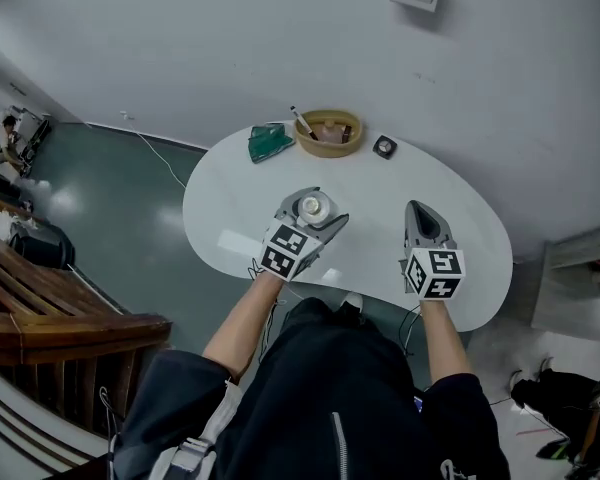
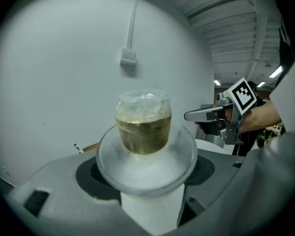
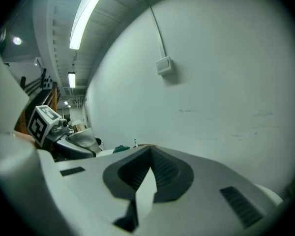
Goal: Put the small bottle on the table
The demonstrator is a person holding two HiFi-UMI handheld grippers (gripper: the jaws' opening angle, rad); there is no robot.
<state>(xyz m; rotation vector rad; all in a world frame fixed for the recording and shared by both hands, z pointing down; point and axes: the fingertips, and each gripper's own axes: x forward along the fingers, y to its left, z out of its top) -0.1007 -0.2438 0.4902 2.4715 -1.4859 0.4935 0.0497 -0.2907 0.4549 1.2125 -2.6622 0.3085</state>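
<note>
Glossy white table (image 1: pixel 225 203), clear, perhaps glass small bottle (image 2: pixel 143 132), woven basket (image 1: pixel 326 150)

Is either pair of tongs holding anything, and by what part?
The left tongs clamp the small bottle by its white lower part, below the wide collar. The right tongs are shut, empty.

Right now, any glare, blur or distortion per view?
Head view: sharp, wide-angle bend, soft glare on the table. Left gripper view: fisheye with dark corners; the small bottle is fairly sharp, its wide rim hazy. Right gripper view: same fisheye; ceiling light blown out.
</note>
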